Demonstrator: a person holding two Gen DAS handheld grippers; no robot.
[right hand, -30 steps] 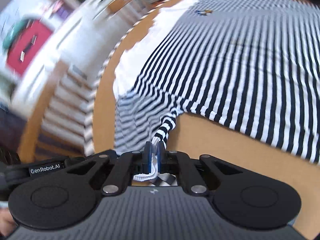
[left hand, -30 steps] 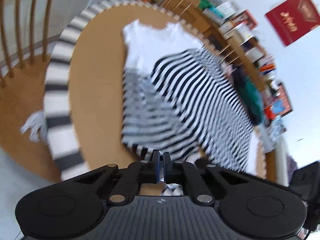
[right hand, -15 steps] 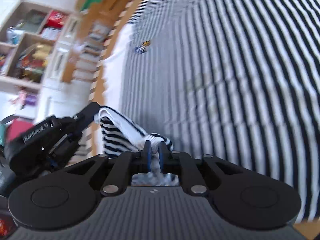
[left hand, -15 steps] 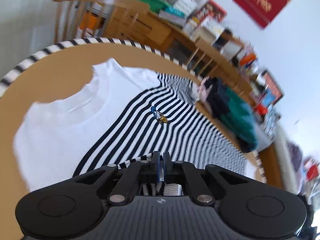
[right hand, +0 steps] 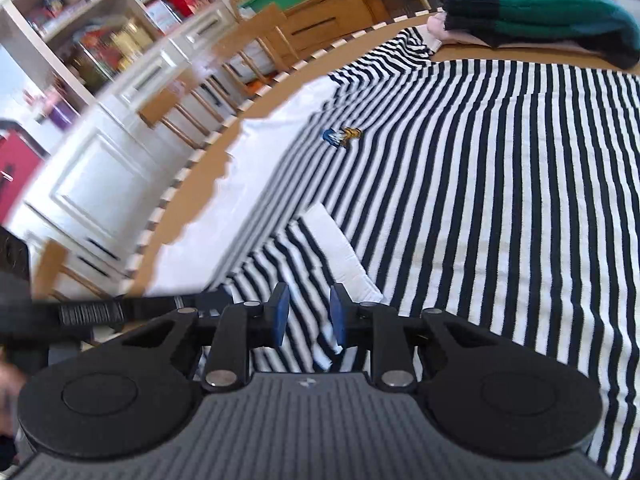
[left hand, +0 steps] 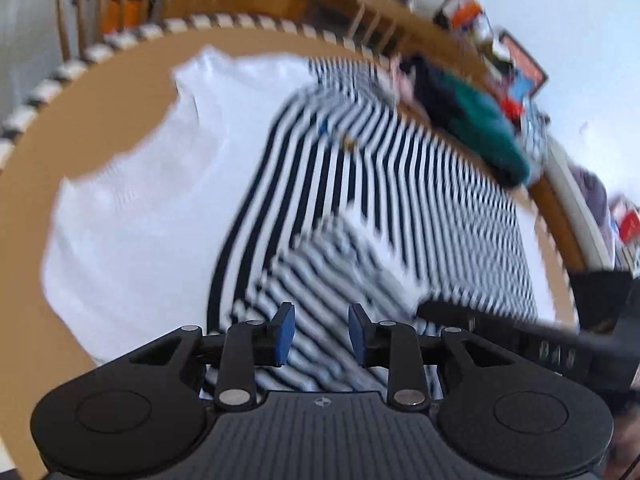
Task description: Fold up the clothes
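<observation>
On the round tan table (right hand: pixel 460 54) with a striped rim lies the black-and-white striped knit sweater with a white yoke (right hand: pixel 500 168), spread flat, its sleeve (right hand: pixel 320 256) folded in across the body. Left gripper (left hand: pixel 320 334): blue pads apart, jaws opening, sleeve fabric below but not pinched. Right gripper (right hand: pixel 306 318): jaws also opening, pads clear of the sleeve's white cuff (right hand: pixel 340 252) just ahead. Small blue-and-yellow emblem (right hand: pixel 342 136) sits on the chest. Folded dark green garment (right hand: pixel 560 12) rests at the far edge.
</observation>
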